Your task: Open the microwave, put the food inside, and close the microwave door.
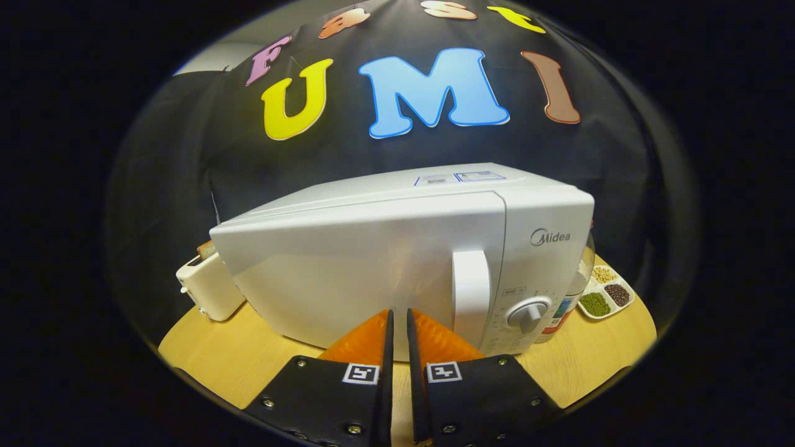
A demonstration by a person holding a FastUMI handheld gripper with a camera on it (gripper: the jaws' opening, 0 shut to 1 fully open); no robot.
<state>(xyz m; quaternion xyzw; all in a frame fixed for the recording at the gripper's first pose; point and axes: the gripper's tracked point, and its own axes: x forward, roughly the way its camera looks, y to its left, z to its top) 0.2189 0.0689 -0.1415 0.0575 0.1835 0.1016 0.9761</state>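
The gripper [398, 318] has its fingers nearly together, a thin gap between them, nothing held, tips close to the shut door of the white microwave [397, 261] on the wooden table [236, 354]. Its handle [471, 298] and dial [528, 313] sit right; a toaster [208, 288] left, a divided dish [605, 295] far right

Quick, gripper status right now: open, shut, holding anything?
Gripper: shut, a thin gap between the fingers, nothing held, tips at the closed microwave door, left of its handle.
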